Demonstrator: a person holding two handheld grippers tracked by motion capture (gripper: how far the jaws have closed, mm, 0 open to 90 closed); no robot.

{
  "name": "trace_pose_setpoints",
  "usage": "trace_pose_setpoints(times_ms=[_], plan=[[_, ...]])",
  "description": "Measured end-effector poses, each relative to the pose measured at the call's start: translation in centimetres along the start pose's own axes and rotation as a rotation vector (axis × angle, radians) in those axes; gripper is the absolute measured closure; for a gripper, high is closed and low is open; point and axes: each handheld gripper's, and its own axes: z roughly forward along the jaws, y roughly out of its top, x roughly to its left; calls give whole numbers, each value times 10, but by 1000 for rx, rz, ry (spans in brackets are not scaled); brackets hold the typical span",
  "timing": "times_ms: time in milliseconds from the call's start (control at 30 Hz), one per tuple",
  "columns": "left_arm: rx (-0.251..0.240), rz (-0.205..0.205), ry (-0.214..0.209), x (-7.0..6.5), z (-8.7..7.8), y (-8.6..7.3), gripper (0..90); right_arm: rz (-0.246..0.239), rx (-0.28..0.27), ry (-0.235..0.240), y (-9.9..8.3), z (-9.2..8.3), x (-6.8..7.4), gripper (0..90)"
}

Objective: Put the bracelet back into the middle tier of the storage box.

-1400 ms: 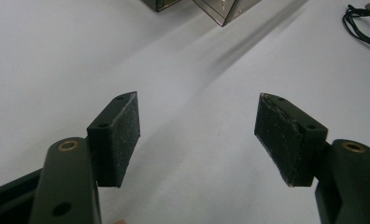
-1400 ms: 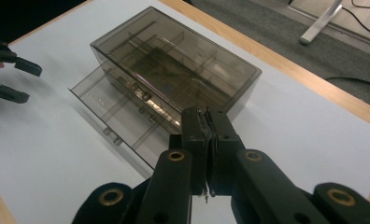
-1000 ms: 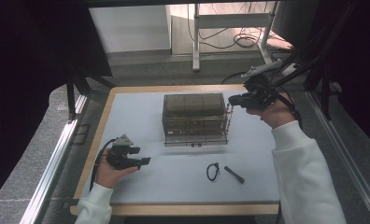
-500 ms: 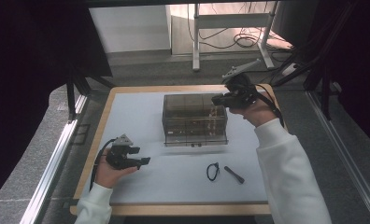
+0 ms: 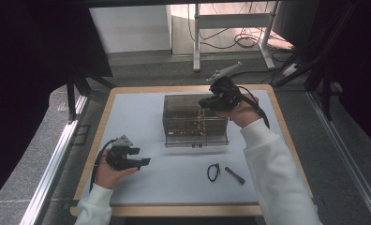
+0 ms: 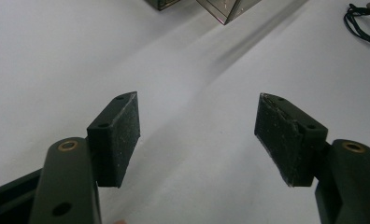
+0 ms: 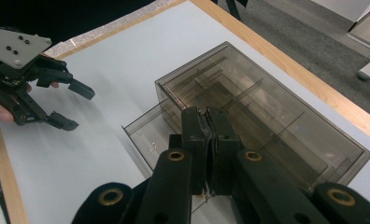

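Smoky transparent plastic compartment box point(image 5: 195, 121) sits mid-table on the white mat point(image 5: 141, 112). Right gripper point(image 5: 206, 101) hovers over its right end, jaws pressed together, nothing between (drawer slightly out). Left gripper point(image 6: 197, 135), jaws wide apart, is empty above the mat.

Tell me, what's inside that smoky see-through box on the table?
Inside the clear box I can see thin divider walls that split it into compartments, and its drawer stands slightly pulled out. No contents show, but the right gripper covers part of it.
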Motion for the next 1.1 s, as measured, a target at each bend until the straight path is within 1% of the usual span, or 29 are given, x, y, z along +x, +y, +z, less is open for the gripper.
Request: trace_pose_setpoints(times_ms=[67,400,500,867,1100], plan=[[-5,-6,-1,-1,0,0,316,0,2,4,0,4,0,875],[-3,-4,0,-1,0,0,316,1,13,27,-5,24,3,875],[-4,-6,2,-1,0,-1,316,1,20,24,-7,28,3,874],[1,-4,3,-1,2,-1,316,22,44,22,-20,42,-1,874],[9,4,3,-1,1,-1,316,31,74,26,-32,55,-3,873]])
